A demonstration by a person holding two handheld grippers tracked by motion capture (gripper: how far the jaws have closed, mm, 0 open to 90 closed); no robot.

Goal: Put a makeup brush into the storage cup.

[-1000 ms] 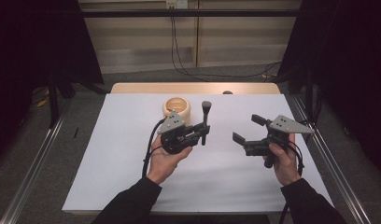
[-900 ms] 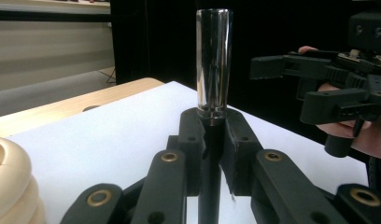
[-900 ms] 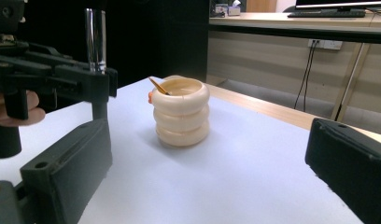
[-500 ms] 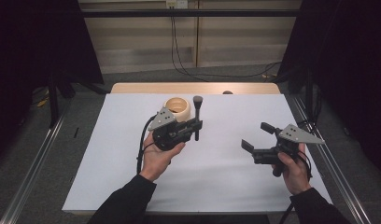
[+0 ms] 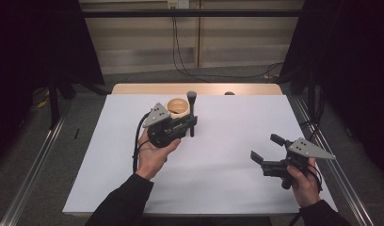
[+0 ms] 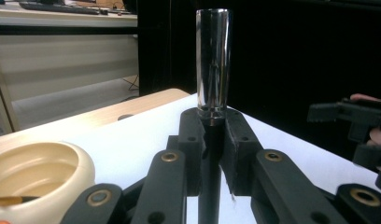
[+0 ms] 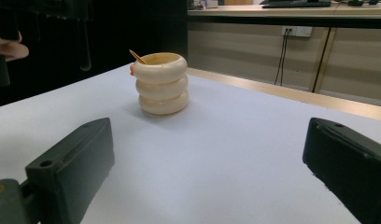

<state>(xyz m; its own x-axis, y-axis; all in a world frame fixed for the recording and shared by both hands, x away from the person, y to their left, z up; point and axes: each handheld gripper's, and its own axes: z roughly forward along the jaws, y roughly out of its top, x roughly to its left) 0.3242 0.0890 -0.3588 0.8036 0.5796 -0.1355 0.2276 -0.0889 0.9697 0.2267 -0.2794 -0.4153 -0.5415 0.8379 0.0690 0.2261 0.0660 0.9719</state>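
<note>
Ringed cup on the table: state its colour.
Cream cup, clearest in the right gripper view.

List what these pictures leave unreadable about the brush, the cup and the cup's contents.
- Brush: in the left gripper view its top is cut off by the frame's upper edge, and its lower part sinks behind the jaws of the left hand-held gripper.
- Cup: in the left gripper view the frame's edge and a jaw link cut it off.
- Stick in the cup: the cup's wall hides all but its tip.
</note>
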